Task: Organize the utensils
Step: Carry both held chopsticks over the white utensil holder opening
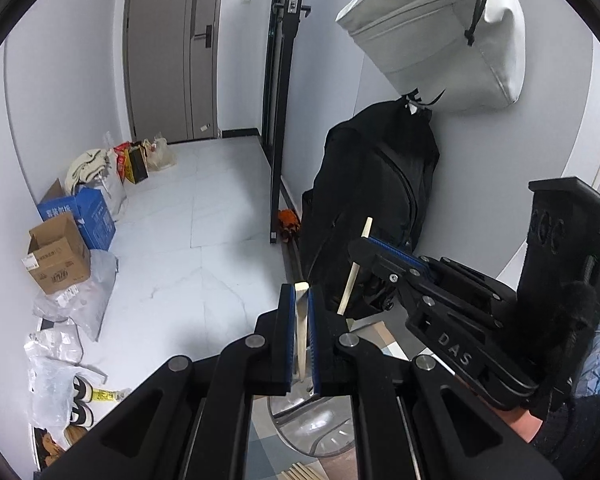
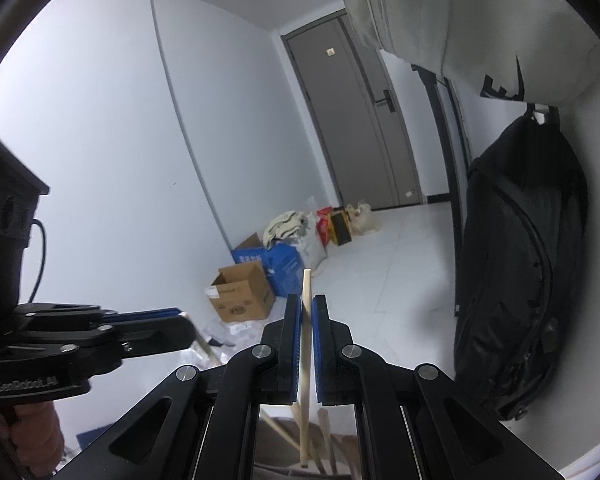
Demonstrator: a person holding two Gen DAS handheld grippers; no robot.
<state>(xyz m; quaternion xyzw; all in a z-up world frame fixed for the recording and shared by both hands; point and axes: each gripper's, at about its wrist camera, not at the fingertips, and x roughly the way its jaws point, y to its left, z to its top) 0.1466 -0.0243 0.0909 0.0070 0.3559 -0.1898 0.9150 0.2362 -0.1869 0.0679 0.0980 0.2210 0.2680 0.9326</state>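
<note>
The right gripper (image 1: 364, 242), seen from the left wrist, carries the raised letters "DAS" on its black body. In the right wrist view the left gripper (image 2: 188, 318) bears "GenRobot.AI" along its side. The blue box (image 1: 85, 211) on the floor has white Chinese characters, and the cardboard box (image 1: 58, 254) a printed logo and label, all too small to read.

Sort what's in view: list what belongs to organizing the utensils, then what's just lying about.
For the job:
- thin pale wooden stick in left claw
- thin pale wooden stick in right claw

Lying about:
- black backpack
- brown cardboard box
- blue cardboard box
</note>
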